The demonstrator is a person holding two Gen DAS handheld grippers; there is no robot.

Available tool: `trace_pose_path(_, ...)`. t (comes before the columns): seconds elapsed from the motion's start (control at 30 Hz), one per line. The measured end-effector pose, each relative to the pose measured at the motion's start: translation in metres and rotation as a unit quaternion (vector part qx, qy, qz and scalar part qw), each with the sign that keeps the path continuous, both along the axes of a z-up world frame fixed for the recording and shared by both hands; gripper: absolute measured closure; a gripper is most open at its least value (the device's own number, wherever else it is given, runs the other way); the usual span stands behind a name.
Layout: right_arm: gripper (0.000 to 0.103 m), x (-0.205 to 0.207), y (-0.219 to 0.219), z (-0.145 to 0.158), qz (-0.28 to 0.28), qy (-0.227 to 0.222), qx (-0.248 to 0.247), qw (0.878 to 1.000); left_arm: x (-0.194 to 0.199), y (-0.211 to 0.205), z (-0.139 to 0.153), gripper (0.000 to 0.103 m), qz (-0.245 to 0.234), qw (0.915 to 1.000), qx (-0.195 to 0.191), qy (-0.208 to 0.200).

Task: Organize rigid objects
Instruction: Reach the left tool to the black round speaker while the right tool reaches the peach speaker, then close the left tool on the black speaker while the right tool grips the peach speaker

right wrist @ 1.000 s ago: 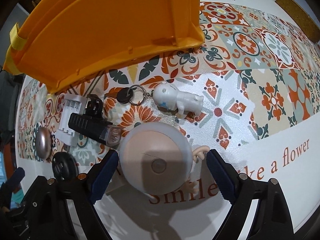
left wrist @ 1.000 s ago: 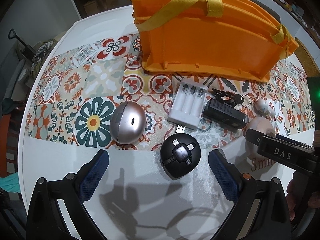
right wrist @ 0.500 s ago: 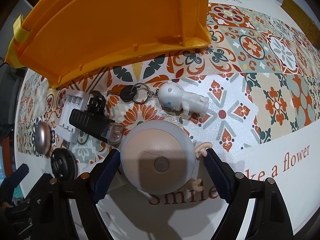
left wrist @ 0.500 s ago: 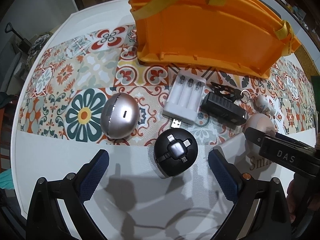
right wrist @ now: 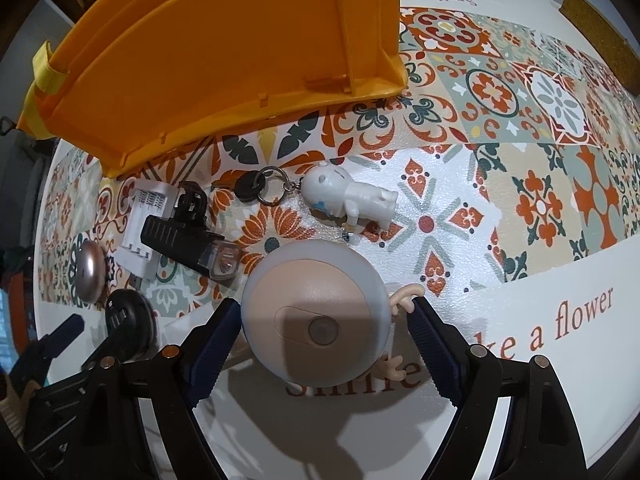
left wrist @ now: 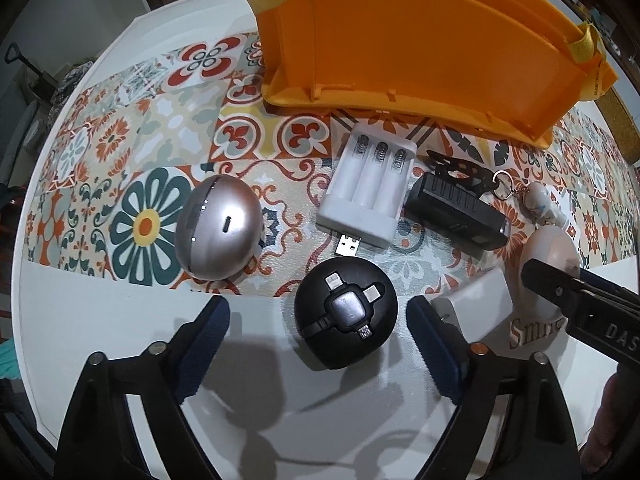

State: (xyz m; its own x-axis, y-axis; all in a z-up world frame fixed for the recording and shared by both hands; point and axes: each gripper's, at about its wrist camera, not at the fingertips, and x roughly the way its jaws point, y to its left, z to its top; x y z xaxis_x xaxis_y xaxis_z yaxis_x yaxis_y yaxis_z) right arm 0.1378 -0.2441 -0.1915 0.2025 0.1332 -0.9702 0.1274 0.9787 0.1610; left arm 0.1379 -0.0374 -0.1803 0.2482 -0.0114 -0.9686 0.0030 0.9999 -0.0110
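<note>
Both views were brightly lit from overhead; soft, doubled shadows were cast on the table. Strong fisheye curvature and dark vignetted corners were seen.

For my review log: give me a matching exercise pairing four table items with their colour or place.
Things:
1. round cable hub
2. battery charger
3. domed speaker
4. round pink-and-grey device

Descriptions:
A. silver
B. between the right gripper's fingers
C. white, three slots
D. black, between the left gripper's fingers

Pairs: 1-D, 2-C, 3-A, 4-B
</note>
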Motion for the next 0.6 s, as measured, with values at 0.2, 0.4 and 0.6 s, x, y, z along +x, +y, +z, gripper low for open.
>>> trace_pose_path(0.2,0.018,0.001,-0.006,0.006,0.003,-0.001,-0.007,1.000,0.005,-0.003,-0.009,0.028,-0.004,0.9999,-0.005,0.009)
trace_pose_path(0.4,0.018,-0.002,-0.006,0.009,0.009,-0.001,-0.011,1.000,0.007,-0.005,-0.015,0.039,-0.007,0.9996,-0.024,0.011)
trace_pose_path(0.6,0.018,-0.009,0.004,0.012,0.014,-0.006,-0.015,1.000,0.007,-0.009,-0.019,0.048,-0.017,0.9993,-0.032,0.001)
